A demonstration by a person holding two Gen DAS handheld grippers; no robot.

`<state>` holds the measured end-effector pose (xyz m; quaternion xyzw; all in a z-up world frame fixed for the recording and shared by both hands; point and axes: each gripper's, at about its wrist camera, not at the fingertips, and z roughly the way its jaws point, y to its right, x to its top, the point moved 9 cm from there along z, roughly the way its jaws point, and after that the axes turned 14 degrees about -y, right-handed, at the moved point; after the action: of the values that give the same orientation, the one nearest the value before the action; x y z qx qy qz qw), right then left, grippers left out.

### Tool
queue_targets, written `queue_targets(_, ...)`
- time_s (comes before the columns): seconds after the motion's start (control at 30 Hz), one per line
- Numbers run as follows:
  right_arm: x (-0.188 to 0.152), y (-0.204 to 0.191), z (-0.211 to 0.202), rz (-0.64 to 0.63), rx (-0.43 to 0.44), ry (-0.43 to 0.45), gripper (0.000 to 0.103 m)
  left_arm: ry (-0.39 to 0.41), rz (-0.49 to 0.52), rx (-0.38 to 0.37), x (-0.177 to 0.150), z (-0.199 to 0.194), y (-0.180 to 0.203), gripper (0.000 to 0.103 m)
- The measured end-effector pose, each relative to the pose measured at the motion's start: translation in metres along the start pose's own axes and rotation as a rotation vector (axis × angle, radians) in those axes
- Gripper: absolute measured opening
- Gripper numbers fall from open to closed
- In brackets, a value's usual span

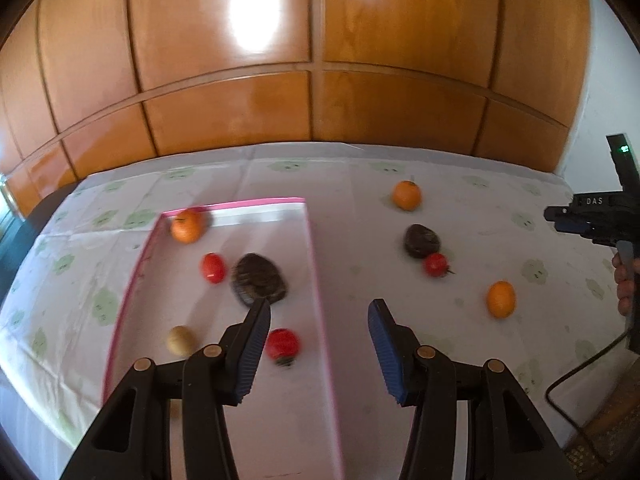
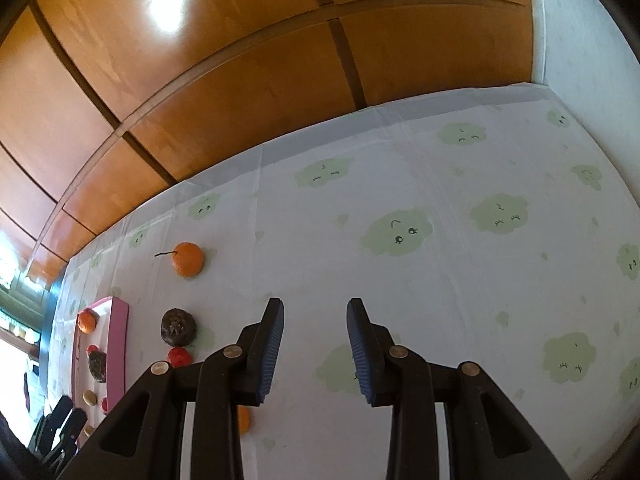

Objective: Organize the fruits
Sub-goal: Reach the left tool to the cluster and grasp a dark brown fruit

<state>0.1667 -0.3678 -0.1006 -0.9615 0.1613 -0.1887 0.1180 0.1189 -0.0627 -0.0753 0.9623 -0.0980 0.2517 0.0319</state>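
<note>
I hold the left gripper [image 1: 320, 320] over the pink tray [image 1: 316, 280] rim, jaws open and empty, since sorted fruit lies inside. The right gripper [image 2: 316, 320] hovers over bare surface [image 2: 440, 280], jaws open, empty. Two oranges [image 1: 406, 195], a dark fruit [image 1: 421, 241] and a tomato [image 1: 436, 265] remain outside.

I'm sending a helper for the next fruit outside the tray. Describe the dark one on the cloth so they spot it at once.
Start at the pink tray on the cloth and look right of it. Among four loose fruits, the dark fruit lies in the middle, touching a small tomato. It is the only brown, rough-skinned one there; two oranges flank it.
</note>
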Motion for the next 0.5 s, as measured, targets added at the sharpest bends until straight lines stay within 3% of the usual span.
queue_targets(0.27, -0.003, -0.013, 0.004, -0.05, -0.001, -0.014, 0.035, -0.049, 0.069, -0.058, 0.022, 0.027, 0.043, 0.052)
queue_targets(0.37, -0.004, -0.016, 0.006, -0.065, -0.002, -0.025, 0.035, -0.076, 0.082, -0.096, 0.034, 0.041, 0.059, 0.062)
queue_targets(0.5, -0.004, -0.019, 0.007, -0.07, 0.011, -0.03, 0.035, -0.094, 0.101, -0.113, 0.051, 0.058, 0.074, 0.063)
